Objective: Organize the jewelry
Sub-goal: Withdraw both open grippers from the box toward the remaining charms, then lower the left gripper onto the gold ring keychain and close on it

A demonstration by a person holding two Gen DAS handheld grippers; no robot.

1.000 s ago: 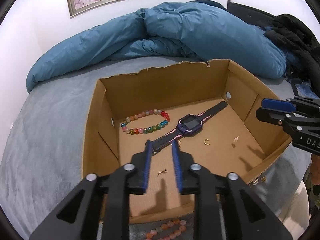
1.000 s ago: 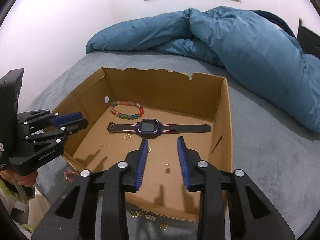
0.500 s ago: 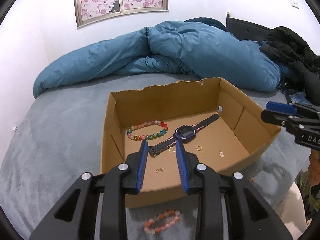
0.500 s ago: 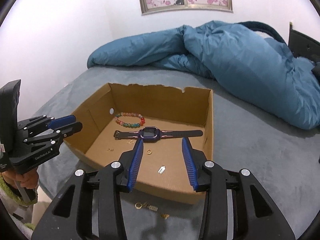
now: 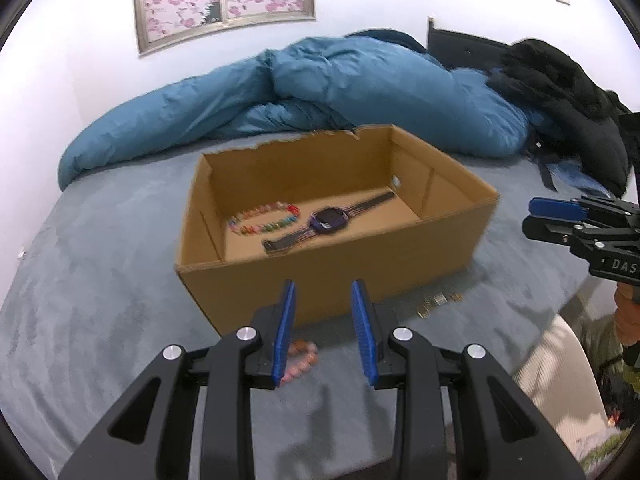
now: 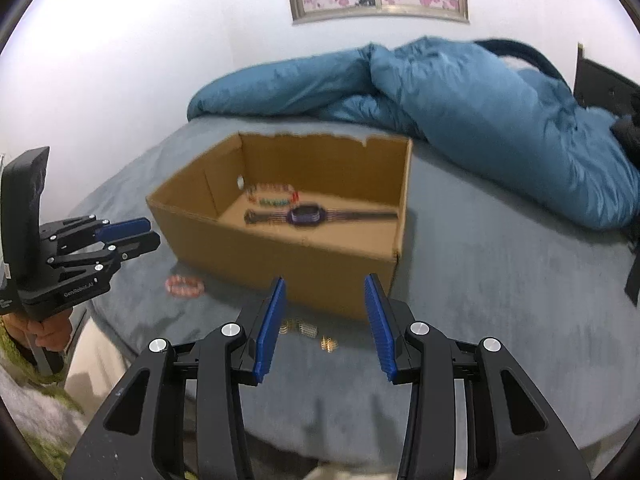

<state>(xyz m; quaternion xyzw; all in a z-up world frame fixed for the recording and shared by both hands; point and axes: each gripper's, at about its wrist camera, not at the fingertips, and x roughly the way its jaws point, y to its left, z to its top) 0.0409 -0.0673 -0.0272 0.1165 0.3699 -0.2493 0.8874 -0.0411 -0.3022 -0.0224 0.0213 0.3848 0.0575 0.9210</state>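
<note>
Left tool above pink bracelet

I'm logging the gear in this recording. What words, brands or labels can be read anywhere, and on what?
"DAS", cut off by the picture's edge: on the right gripper body, left wrist view.
"GenRobot.AI": on the left gripper body, right wrist view.
A smaller mark after it: too small to read.
Watch face: blurred, nothing legible.

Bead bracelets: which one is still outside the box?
The pink bracelet, on the bed before the cardboard box; the multicoloured bracelet lies inside.
</note>
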